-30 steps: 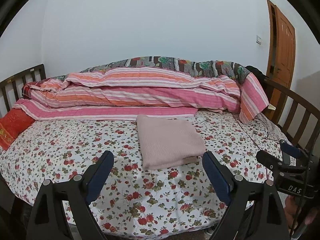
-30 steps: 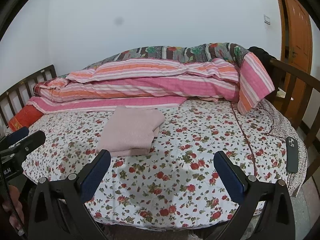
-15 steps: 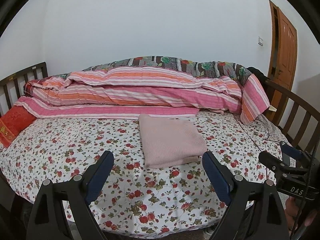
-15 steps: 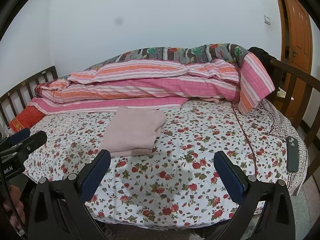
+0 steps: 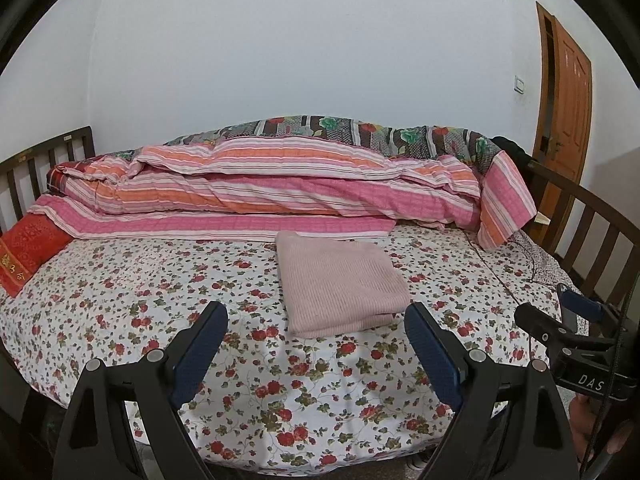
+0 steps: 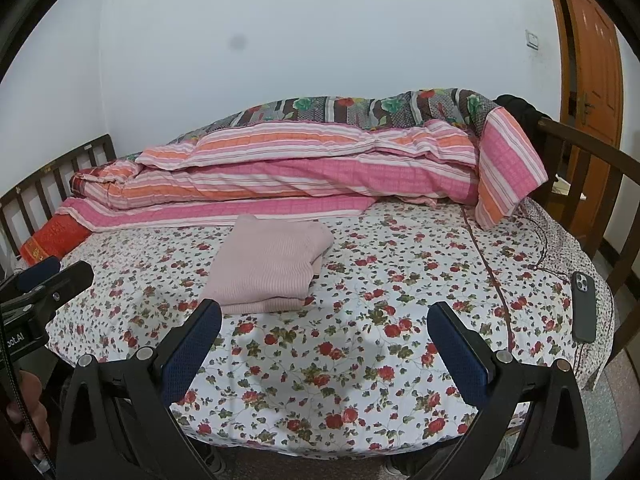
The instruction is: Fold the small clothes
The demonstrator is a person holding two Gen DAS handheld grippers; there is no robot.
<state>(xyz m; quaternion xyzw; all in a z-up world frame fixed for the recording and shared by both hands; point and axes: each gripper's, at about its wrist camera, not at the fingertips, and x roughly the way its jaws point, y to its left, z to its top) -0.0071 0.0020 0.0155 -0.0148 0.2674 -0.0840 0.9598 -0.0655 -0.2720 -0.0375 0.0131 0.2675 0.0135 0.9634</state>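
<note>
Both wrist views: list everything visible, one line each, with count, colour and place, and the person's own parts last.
folded garment: one, pale pink knit, flat on the sheet mid-bed, near the quilts
bed sheet: one, white with red flowers, covering the mattress
striped quilt: one, pink, orange and white, bundled along the far side
patterned quilt: one, dark floral, behind the striped quilt against the wall
pillow: one, red, far left of the bed
phone: one, dark, right edge of the bed
bed rails: dark wood, at both ends
door: one, orange-brown, right
wall switch: one, white, beside the door
left tongs: black with blue pads, open, holding nothing
right tongs: same, open, holding nothing
</note>
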